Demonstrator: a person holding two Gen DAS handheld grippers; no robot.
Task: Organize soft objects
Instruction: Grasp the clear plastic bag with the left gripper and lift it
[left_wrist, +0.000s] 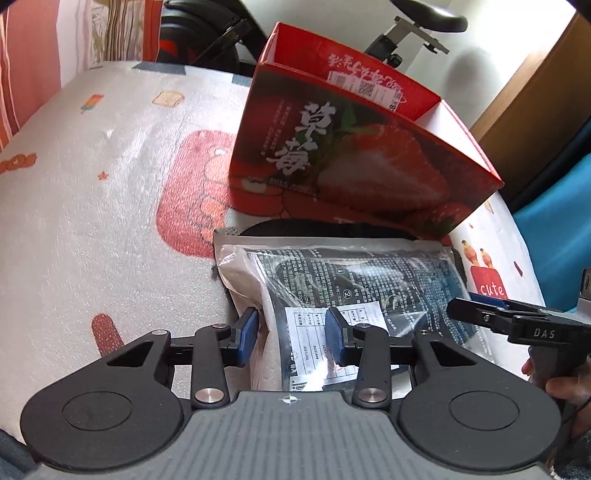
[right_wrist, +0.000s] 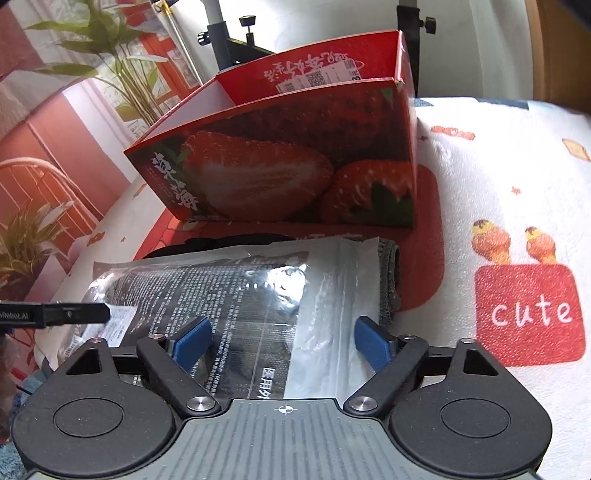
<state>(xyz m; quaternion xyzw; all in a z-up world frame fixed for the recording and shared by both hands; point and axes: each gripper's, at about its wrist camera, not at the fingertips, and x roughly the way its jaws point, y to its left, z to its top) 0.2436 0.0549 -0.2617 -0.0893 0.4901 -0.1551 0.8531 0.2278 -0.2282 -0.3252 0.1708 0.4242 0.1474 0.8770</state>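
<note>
A clear plastic bag (left_wrist: 343, 280) with dark printed contents and a white label lies on the white patterned blanket (left_wrist: 92, 184), in front of an open red strawberry box (left_wrist: 351, 158). A grey knitted item (right_wrist: 389, 284) and a black soft item (left_wrist: 295, 227) lie under the bag. My left gripper (left_wrist: 291, 332) is open with its blue pads either side of the bag's near left corner. My right gripper (right_wrist: 284, 341) is open over the bag's (right_wrist: 258, 295) near edge, the box (right_wrist: 288, 162) beyond it. The right gripper's finger also shows in the left wrist view (left_wrist: 476, 310).
Black exercise equipment (left_wrist: 207, 33) stands behind the box. A blue object (left_wrist: 554, 229) is at the blanket's right edge. Green plants (right_wrist: 122, 70) and an orange-striped curtain stand to the left in the right wrist view. The left gripper's finger (right_wrist: 74, 312) reaches in there.
</note>
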